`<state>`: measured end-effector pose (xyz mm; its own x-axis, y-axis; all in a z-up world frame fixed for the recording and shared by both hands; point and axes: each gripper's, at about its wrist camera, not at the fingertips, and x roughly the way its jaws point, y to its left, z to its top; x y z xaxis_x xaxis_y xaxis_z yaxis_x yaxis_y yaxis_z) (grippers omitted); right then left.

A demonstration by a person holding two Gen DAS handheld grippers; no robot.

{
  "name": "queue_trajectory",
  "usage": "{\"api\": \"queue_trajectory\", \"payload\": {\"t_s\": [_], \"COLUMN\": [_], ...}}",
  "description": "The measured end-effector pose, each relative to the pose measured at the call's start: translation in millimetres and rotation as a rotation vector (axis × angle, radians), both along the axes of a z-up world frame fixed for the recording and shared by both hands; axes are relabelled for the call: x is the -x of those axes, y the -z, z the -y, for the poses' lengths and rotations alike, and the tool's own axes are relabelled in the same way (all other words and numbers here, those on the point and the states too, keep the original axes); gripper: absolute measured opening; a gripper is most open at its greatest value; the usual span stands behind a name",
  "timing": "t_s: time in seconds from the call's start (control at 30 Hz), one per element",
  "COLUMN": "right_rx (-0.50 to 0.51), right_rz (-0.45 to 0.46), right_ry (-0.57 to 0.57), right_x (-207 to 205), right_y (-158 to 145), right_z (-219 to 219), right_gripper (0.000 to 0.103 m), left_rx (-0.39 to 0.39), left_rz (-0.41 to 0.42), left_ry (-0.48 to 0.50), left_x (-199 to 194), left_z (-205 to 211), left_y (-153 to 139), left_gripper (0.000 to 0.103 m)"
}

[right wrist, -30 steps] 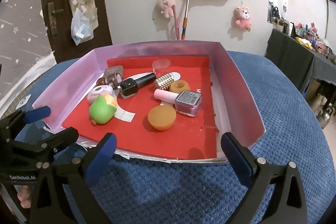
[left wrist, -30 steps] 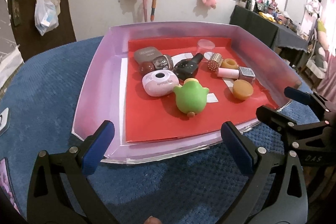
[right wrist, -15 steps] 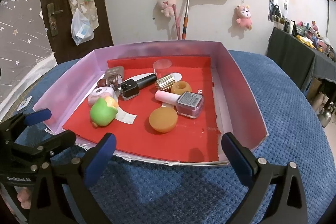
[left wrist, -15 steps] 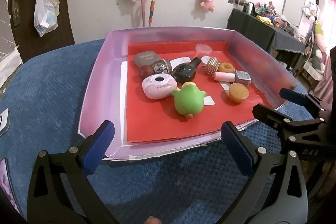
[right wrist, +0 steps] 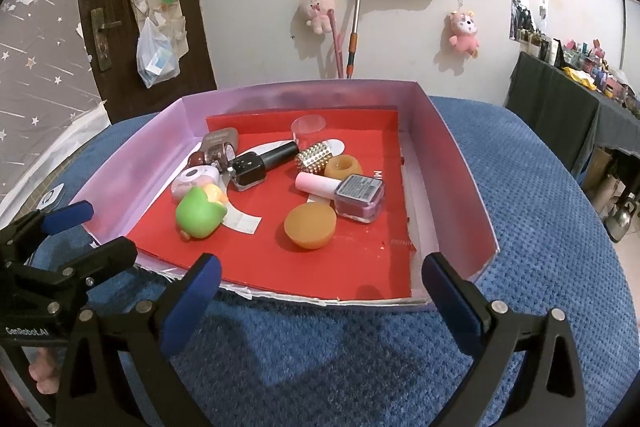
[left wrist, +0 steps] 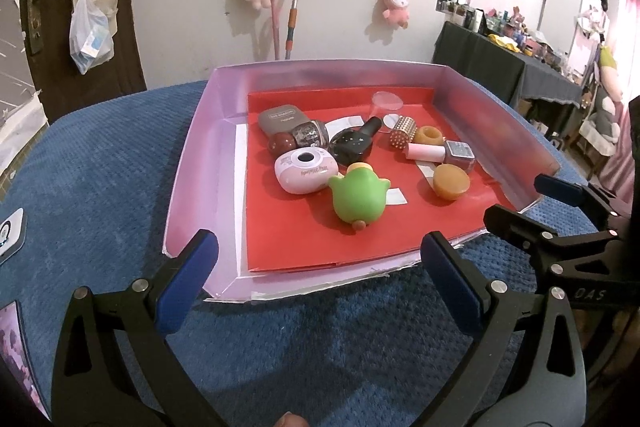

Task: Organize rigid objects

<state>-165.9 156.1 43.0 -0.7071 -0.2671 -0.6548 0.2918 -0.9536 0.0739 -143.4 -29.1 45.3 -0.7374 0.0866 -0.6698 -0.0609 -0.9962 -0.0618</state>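
Observation:
A pink-walled tray (left wrist: 192, 163) (right wrist: 452, 179) with a red floor sits on the blue table. In it lie a green frog toy (left wrist: 358, 197) (right wrist: 198, 213), a pink round case (left wrist: 306, 171), a black nail polish bottle (left wrist: 354, 143) (right wrist: 262, 163), a pink nail polish bottle (left wrist: 444, 153) (right wrist: 352, 193), an orange dome (left wrist: 452, 181) (right wrist: 310, 227), a studded gold roller (right wrist: 314, 157) and a grey case (left wrist: 280, 119). My left gripper (left wrist: 320, 283) is open and empty before the tray's near edge. My right gripper (right wrist: 320, 295) is open and empty, beside it.
The blue cloth table (left wrist: 100, 163) surrounds the tray. A white card (left wrist: 10, 233) lies at the left edge. A wall with plush toys and a broom stands behind. A dark side table (right wrist: 580, 95) with clutter is at the far right.
Both grippers have drawn back toward me, away from the tray, so more blue cloth shows between the fingers and the tray. The objects in the tray have not moved.

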Motion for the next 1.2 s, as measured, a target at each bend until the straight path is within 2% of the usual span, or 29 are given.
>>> {"api": "queue_trajectory", "payload": {"t_s": [0.33,0.57,0.8,1.2], "right_rx": [0.011,0.029,0.024,-0.009], "right_rz": [-0.015,-0.007,0.044,0.131], "right_ry": [-0.006,-0.008,-0.016,-0.018], "right_x": [-9.4,-29.6,-47.5,-48.9], "right_y": [-8.7,-15.0,-3.8,21.5], "right_z": [-3.3,-11.9,-18.4,-21.9], "right_gripper": [0.103,0.103,0.103,0.103], "left_rx": [-0.012,-0.061,-0.068,-0.055], "left_rz": [-0.005,0.023,0.065,0.128], "left_ry": [-0.005,0.012,0.013,0.037], "left_x": [-12.1,-28.4,-40.6,-44.1], "left_z": [0.4,-0.3,-1.7,-10.7], "left_y": [-4.4,3.1,17.8,37.5], "left_gripper": [0.103,0.103,0.103,0.103]}}
